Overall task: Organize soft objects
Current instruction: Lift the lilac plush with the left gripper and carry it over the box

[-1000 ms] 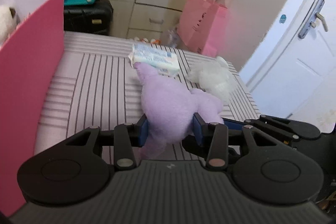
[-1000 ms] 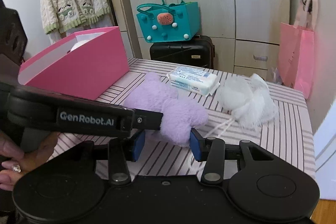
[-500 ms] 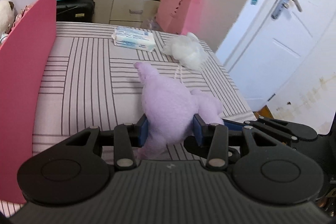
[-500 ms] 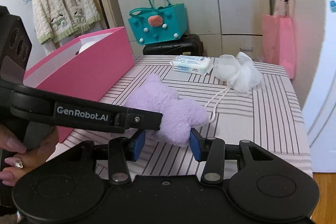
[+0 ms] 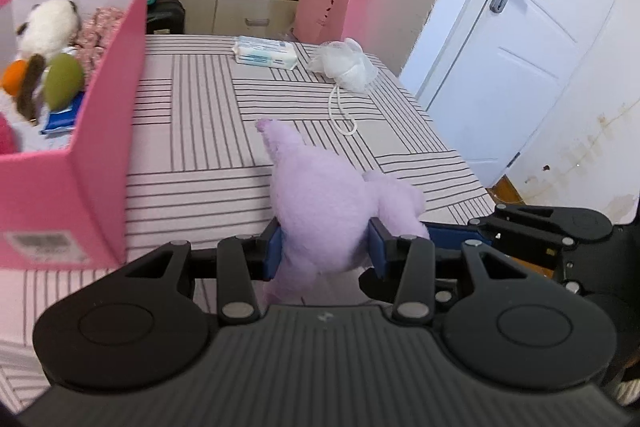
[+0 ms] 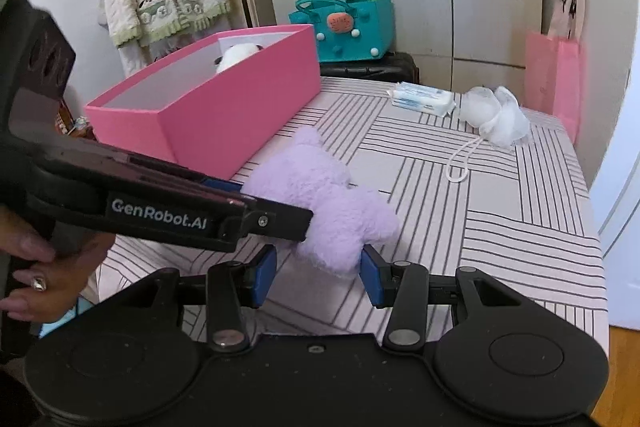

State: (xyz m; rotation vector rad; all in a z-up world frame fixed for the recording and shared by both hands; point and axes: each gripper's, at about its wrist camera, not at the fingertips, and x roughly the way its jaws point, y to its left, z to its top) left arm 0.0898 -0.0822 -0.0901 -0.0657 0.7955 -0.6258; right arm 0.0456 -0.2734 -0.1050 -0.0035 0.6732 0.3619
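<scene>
Where stripes run, wipes pack (image 5: pixel 265 51), mesh pouf (image 5: pixel 347 66).

Both grippers were matte black, with a ribbed housing, round side discs, silver pivot screws and blue finger pads (image 5: pixel 273 251). The left gripper (image 6: pixel 276 223) carried white "GenRobot.AI" lettering along its side. The bare hand (image 6: pixel 48 275) showed long nails.

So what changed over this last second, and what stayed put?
The left gripper, shut on the fluffy purple plush toy, lifted it off the striped table, rising enough to see into the pink cardboard box. Unchanged: right gripper open beside the toy; wipes pack and white mesh puff unmoved.
</scene>
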